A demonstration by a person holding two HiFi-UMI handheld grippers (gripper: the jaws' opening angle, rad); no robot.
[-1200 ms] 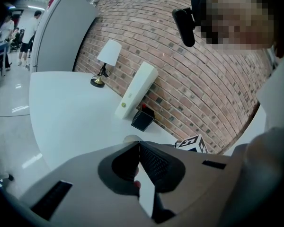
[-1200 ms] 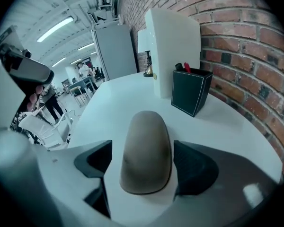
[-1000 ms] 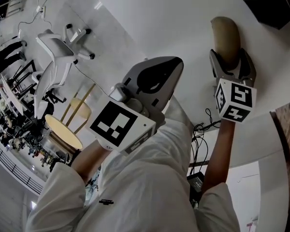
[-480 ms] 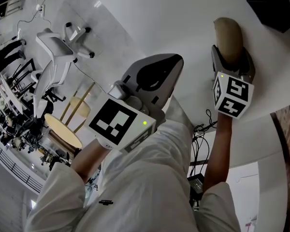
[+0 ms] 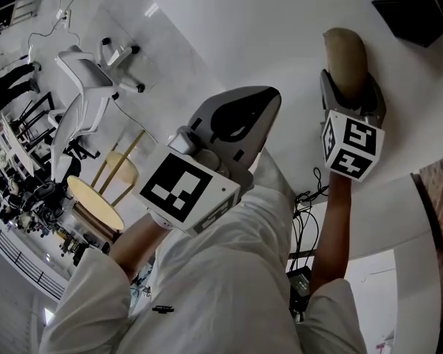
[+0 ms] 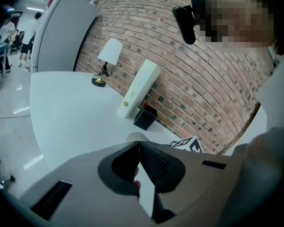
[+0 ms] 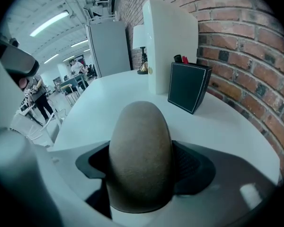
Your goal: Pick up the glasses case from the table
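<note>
Head view: at the left, the left gripper [image 5: 269,98] is held over the person's lap, off the white table [image 5: 280,28]. In the left gripper view its jaws [image 6: 138,144] are seen pressed together at the tips, with nothing between them.

To the right, the glasses case [image 5: 345,54] lies flat on the table near its edge. It is a tan-brown, matte, softly textured oval with a domed top and rounded ends. Its long axis runs away from the person, in line with the right gripper [image 5: 351,87], and the rounded far end is pointed toward the brick-wall side of the table. The near end is straddled by the closing jaws and is covered in part by the gripper's marker cube.

In the right gripper view the case [image 7: 141,145] fills the space between the jaws [image 7: 142,162]; the pads are seen against both flanks, with no gap visible. No seam or hinge can be made out, and the underside is hidden.

Farther right, a black box [image 5: 413,9] stands apart from the case.
</note>
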